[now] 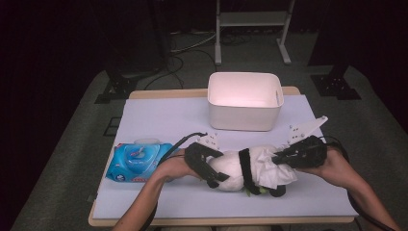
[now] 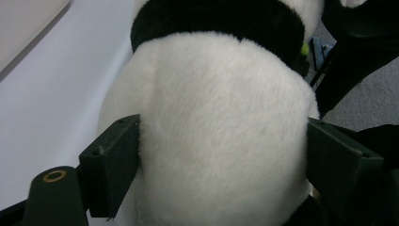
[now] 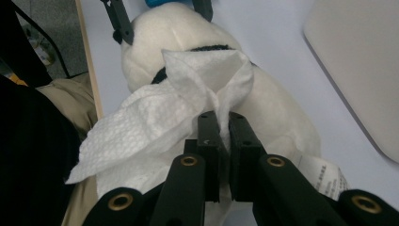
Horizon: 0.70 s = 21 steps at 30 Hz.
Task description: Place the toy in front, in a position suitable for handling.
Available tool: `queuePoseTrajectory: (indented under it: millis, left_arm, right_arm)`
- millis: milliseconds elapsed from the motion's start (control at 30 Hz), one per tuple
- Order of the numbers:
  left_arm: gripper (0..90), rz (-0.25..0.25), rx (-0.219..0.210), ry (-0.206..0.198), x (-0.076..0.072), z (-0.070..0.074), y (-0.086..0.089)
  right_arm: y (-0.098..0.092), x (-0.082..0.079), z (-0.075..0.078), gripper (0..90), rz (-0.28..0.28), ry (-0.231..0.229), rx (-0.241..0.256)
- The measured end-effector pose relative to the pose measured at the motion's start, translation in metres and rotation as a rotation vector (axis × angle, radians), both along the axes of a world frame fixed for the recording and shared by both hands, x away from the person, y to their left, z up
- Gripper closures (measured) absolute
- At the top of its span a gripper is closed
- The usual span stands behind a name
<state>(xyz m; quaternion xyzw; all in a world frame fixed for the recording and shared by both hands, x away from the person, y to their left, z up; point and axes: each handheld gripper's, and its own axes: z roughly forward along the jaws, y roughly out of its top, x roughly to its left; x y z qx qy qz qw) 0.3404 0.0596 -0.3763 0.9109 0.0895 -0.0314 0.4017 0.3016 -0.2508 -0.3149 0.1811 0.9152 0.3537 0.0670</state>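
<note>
Left gripper (image 1: pixel 208 166) clamped around white body of plush panda (image 1: pixel 231 168) near table edge, right gripper (image 1: pixel 281 156) pinching white wipe (image 1: pixel 269 166) against panda, wipes pack (image 1: pixel 137 162) left, white bin (image 1: pixel 245 101) far.

Plush panda (image 1: pixel 231 168) between wipes pack (image 1: pixel 137 162), left, and bin (image 1: pixel 244 101) behind.

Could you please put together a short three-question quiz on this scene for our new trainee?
1. True or false: the left gripper clamps the plush panda by its white body.
2. What does the right gripper pinch? A) wet wipe B) the panda's ear C) a cable
3. Fill in: behind the panda stands a white ___, and the blue wipes pack lies at the table's left.

Key: 1 true; 2 A; 3 bin.
</note>
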Motion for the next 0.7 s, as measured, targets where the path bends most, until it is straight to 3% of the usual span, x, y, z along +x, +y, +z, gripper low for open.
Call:
queuePoseTrajectory:
  millis: [233, 700]
  left_arm:
    - [17.5, -0.010, 0.012, -0.020, 0.000, 0.001, -0.001]
    - [18.2, -0.020, 0.018, -0.038, -0.001, 0.004, -0.002]
  right_arm:
    - [0.001, 0.001, 0.002, 84.0, 0.000, 0.003, -0.013]
    - [0.020, 0.017, 0.006, 84.0, 0.026, 0.011, -0.032]
